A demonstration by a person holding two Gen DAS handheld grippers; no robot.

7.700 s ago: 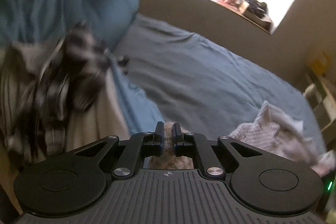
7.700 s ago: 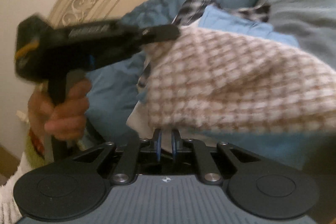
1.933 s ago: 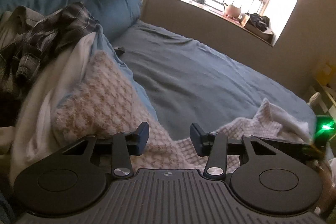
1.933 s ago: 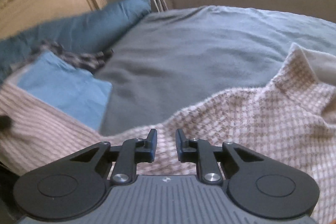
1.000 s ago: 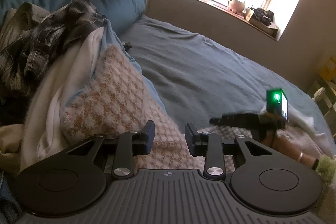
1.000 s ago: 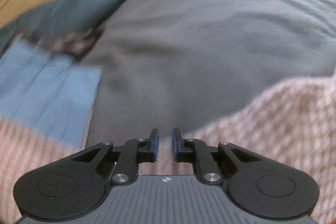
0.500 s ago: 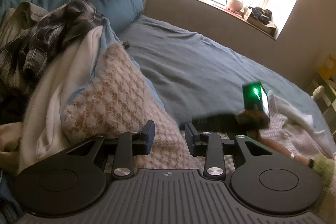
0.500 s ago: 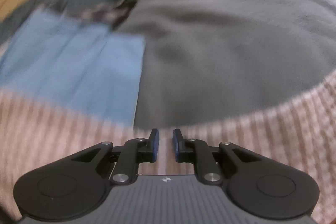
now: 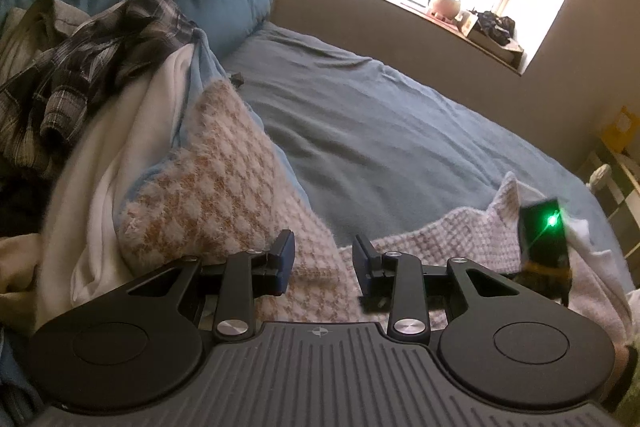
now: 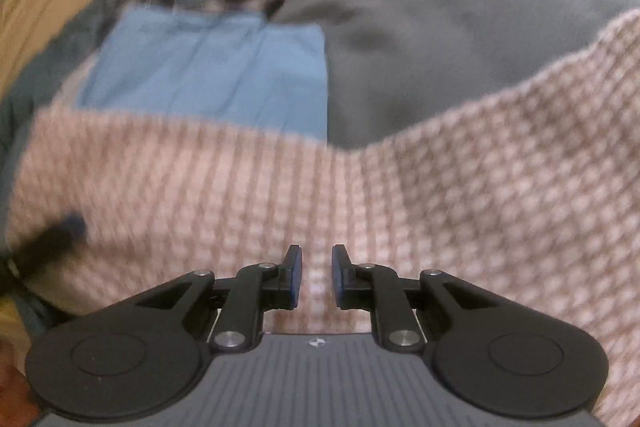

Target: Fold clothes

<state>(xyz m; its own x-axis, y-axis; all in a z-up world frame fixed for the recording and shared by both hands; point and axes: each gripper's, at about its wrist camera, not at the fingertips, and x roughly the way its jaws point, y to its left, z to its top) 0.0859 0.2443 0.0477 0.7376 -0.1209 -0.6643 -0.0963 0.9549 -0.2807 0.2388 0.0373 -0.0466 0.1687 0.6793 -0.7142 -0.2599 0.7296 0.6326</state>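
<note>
Left jaws: the left gripper (image 9: 323, 263) stands parted with nothing pinched; the checked sweater (image 9: 224, 195) lies under and ahead of its fingertips, and whether they touch the knit cannot be told.
Right jaws: the right gripper (image 10: 316, 277) shows a narrow gap, clamping nothing; the sweater (image 10: 460, 195) fills the space below and beyond it.
Task's thing: the sweater is spread across the grey-blue bedsheet (image 9: 380, 131), one part rising to the left of the left jaws over a white garment (image 9: 120, 163), another part trailing off to their right.
Step in hand: judged as picking grasp points on the knit's near edge before a fold.
Doing it well: each gripper would do best to take one layer at the ribbed edge, both on the same edge, then lift together so the fabric stays flat.
Around: a plaid shirt (image 9: 100, 51) is heaped far left of the left jaws; a light blue cloth (image 10: 224, 67) lies ahead-left of the right jaws.
In the way: the sweater overlaps that pile, so a careless pinch may drag neighbours along.
</note>
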